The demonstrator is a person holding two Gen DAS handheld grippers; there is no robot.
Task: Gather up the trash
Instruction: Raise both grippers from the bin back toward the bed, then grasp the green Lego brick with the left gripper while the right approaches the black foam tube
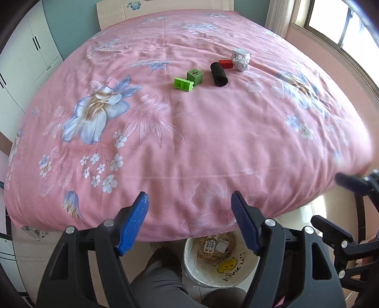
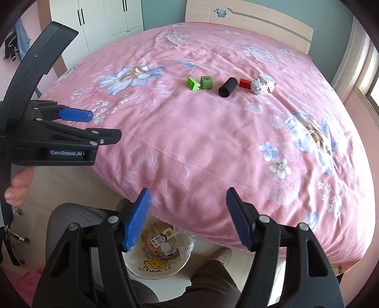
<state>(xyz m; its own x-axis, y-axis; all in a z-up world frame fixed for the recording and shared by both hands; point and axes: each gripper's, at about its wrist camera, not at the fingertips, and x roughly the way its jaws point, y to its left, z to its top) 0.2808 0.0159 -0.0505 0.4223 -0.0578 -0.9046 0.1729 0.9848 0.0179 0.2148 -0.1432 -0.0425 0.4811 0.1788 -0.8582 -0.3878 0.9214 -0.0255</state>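
Observation:
On the pink floral bed lies a row of small items: two green blocks, a black roll, a red block, a crumpled paper ball and a small white carton. The right wrist view shows the same green blocks, black roll, red block and paper ball. A lined trash bin stands on the floor at the bed's near edge, with packaging inside. My left gripper and my right gripper hover above it, both open and empty.
A person's legs in grey trousers stand beside the bin, and a hand holds the left gripper. A white wardrobe is far left, a window far right, a headboard behind the bed.

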